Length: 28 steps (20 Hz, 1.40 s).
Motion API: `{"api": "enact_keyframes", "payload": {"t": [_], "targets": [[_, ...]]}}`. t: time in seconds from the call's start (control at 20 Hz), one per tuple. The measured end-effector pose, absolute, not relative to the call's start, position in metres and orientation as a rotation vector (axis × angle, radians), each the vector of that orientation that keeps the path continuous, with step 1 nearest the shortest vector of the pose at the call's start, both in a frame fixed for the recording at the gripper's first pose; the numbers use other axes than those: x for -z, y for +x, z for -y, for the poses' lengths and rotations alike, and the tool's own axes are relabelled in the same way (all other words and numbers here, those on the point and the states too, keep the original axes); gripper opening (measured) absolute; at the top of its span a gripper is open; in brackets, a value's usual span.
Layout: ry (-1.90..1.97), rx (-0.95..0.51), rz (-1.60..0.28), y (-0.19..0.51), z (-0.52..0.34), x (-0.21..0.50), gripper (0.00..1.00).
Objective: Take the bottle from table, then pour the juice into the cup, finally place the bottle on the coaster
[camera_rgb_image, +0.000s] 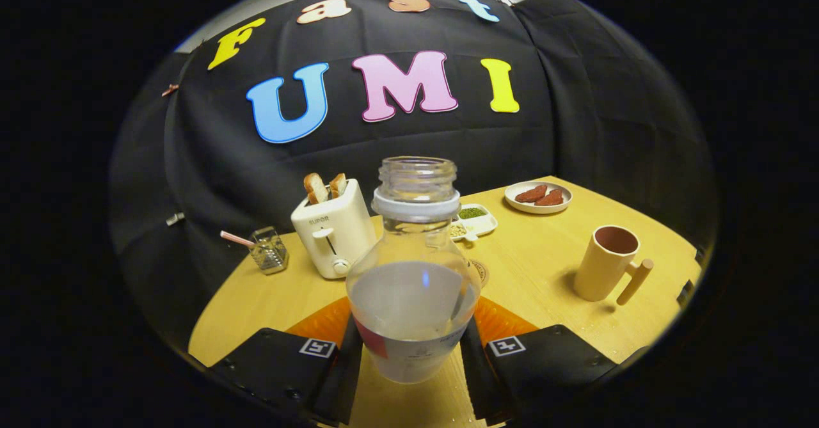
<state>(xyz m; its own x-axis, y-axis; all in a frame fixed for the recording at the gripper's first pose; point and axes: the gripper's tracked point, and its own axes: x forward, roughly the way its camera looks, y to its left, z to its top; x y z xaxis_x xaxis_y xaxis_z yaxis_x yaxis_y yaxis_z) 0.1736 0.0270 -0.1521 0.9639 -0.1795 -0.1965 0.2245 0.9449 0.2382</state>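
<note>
An uncapped clear bottle (pixel 414 274), about half full of pale cloudy juice, stands upright between my fingers. My gripper (pixel 411 351) is shut on the bottle's lower body, one pad on each side. The beige cup (pixel 606 263) with a wooden handle stands on the table beyond my right finger, apart from the bottle. A round coaster (pixel 481 270) peeks out just behind the bottle on its right, mostly hidden by it.
A cream toaster (pixel 334 231) with two slices of bread stands behind the bottle to the left. Left of it is a small glass jar (pixel 269 250) with a pink stick. A white divided dish (pixel 475 221) and a plate of sausages (pixel 537 196) lie farther back.
</note>
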Motion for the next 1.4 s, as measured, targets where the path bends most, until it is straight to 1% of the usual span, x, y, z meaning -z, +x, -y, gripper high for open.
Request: {"api": "enact_keyframes", "payload": {"t": [0.35,0.6,0.85,1.0,1.4], "targets": [[0.528,0.088,-0.142,0.161,-0.002,0.115,0.71],[0.744,0.069,-0.150,0.158,0.033,0.109,0.71],[0.925,0.054,-0.201,0.161,0.066,0.121,0.71],[1.045,0.063,-0.194,0.164,0.086,0.122,0.71],[1.394,0.165,-0.192,0.180,0.124,0.136,0.71]]}}
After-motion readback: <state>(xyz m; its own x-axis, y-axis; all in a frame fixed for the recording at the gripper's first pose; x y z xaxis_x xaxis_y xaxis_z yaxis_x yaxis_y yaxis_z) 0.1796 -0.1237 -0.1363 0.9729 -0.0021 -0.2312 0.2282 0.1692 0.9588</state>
